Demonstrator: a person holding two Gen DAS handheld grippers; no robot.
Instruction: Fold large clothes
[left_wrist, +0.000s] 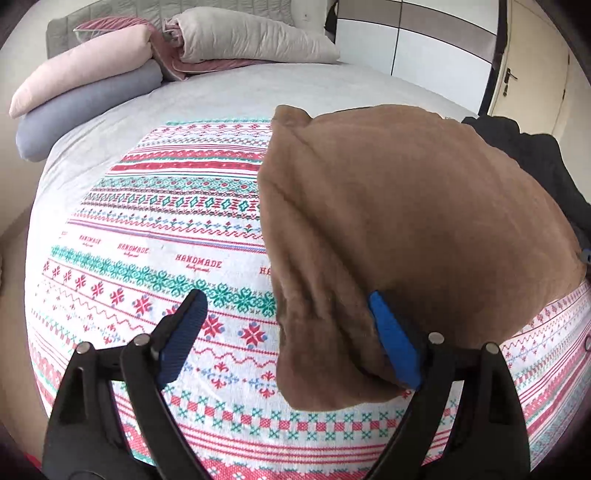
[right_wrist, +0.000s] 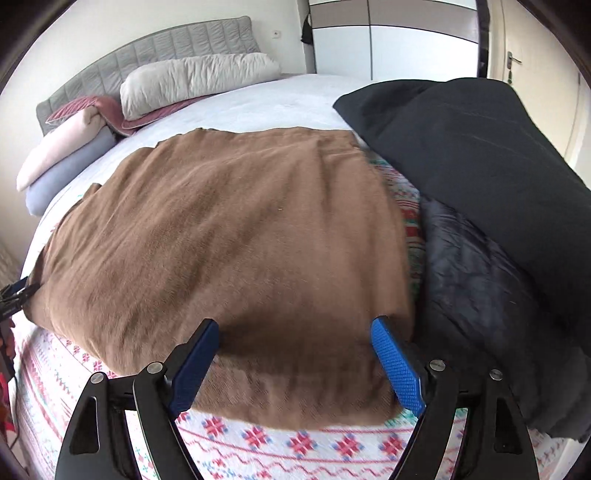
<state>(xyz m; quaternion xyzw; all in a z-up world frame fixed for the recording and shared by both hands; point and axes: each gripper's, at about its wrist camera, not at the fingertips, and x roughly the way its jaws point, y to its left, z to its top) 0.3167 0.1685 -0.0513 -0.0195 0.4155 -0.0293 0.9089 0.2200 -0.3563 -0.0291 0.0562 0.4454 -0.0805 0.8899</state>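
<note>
Brown garment (right_wrist: 229, 236): large, soft, fleece-like. Fills the centre of the right wrist view; in the left wrist view it takes up the right half. Lies on the patterned cloth (left_wrist: 155, 236). Its near edge looks doubled under at lower centre of the right view, so a fold seems partly made.

Right gripper (right_wrist: 295, 365): claw spread wide, lower centre of its frame. The garment's near edge lies between the blue pads (right_wrist: 397, 363) but nothing is pinched.

Left gripper (left_wrist: 291, 336): claw spread wide, lower centre of its frame. The garment's left edge drapes against the right-hand pad; the other pad stands clear over the patterned cloth. No grip.

Step in hand, as judged: choosing the next hold for another fold. To do it well, both claws should close on matching corners of the same edge, through all layers, so the fold lies square. Lift evenly and keep the cloth taut between the two holds; fleece sags and bunches easily.

Dark coat (right_wrist: 480, 192): piled at right of the right view, near the garment's right edge. Avoid catching it.

Bed (left_wrist: 229, 92): pale sheet, beyond the cloth.

Pillows (left_wrist: 251, 35): stacked at upper left, well apart.
</note>
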